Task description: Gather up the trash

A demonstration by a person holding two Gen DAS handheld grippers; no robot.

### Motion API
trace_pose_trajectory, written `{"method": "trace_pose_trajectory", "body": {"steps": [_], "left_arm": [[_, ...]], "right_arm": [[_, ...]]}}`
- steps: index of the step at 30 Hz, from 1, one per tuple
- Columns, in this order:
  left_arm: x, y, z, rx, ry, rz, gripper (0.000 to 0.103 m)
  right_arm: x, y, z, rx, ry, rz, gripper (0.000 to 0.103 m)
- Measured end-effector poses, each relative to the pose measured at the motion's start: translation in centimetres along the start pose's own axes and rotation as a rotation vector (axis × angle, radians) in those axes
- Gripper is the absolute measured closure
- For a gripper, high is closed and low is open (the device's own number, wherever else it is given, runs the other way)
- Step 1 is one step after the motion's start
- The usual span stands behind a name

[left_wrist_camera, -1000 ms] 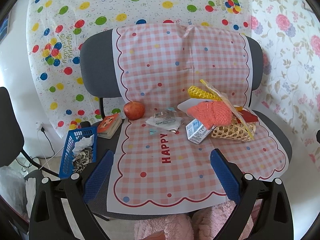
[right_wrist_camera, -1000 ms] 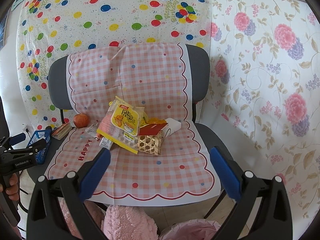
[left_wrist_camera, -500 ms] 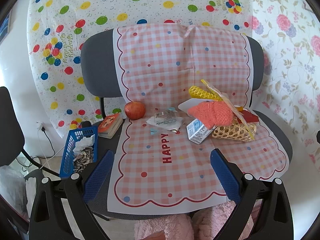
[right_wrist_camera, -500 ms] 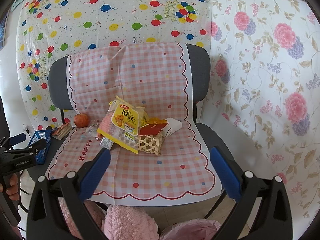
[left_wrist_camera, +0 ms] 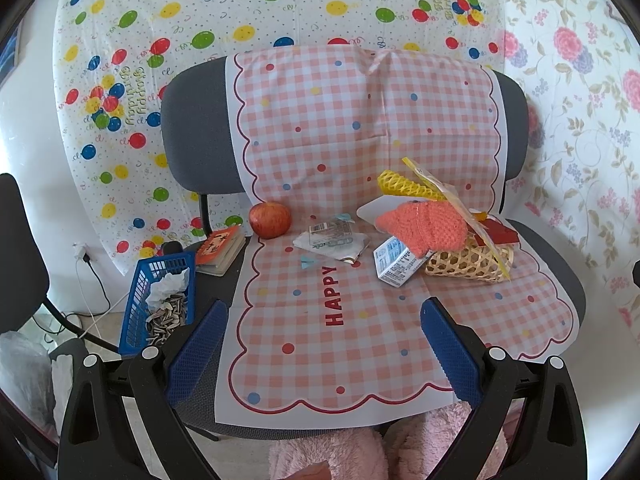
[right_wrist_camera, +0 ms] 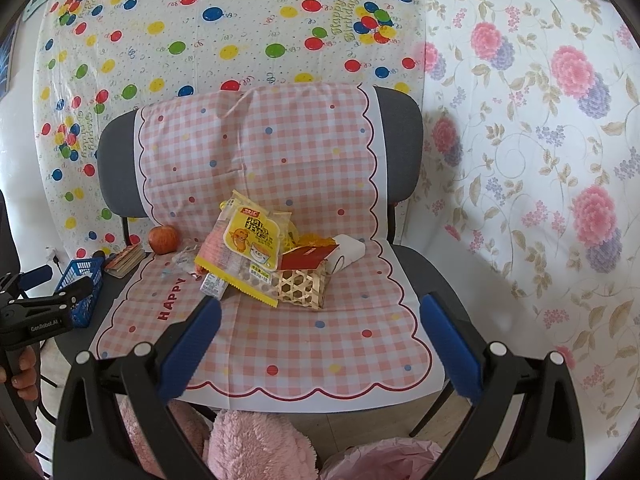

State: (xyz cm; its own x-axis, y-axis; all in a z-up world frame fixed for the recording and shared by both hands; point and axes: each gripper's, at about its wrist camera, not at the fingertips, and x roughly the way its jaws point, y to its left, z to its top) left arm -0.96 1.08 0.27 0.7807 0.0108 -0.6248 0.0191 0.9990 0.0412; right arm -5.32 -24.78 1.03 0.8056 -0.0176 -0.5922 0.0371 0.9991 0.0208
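A grey chair draped with a pink checked cloth reading "HAPPY" carries the things. Both tools hang in front of the seat edge, holding nothing. The left tool has its blue-padded fingers spread wide apart, and the right tool likewise stands with its fingers wide apart. In the right wrist view the left tool also shows at the far left, held by a hand.

The trash lies on the seat. A crumpled clear wrapper sits near the back of the seat, just right of a red apple. A small white carton lies tilted against a woven bamboo basket. Over the basket lean an orange knitted piece, a yellow foam net and a yellow snack bag, which in the right wrist view covers the basket's left side. A red card and a white box rest at the basket's top and right.

On the bare grey seat left of the cloth lie a small book and a blue plastic basket holding sunflower seed shells and crumpled white paper. Pink fluffy fabric shows below the seat edge.
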Motion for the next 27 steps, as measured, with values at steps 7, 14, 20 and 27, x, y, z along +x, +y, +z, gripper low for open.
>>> {"method": "trace_pose_trajectory", "body": {"steps": [7,14,20,27], "left_arm": [[0.0,-0.1,0.0,0.000,0.001,0.000,0.007],[0.3,0.5,-0.2,-0.002,0.008,0.001,0.007],[0.7,0.4,-0.4,-0.002,0.013,0.004,0.007],[2.1,0.3,-0.9,0.004,0.041,-0.004,0.007]], "right_arm": [[0.1,0.1,-0.1,-0.001,0.001,0.001,0.006],[0.4,0.3,0.0,-0.001,0.006,0.002,0.006],[0.7,0.4,-0.1,-0.002,0.014,0.004,0.006],[2.6,0.7,-0.5,-0.028,0.025,0.039,0.006]]}}
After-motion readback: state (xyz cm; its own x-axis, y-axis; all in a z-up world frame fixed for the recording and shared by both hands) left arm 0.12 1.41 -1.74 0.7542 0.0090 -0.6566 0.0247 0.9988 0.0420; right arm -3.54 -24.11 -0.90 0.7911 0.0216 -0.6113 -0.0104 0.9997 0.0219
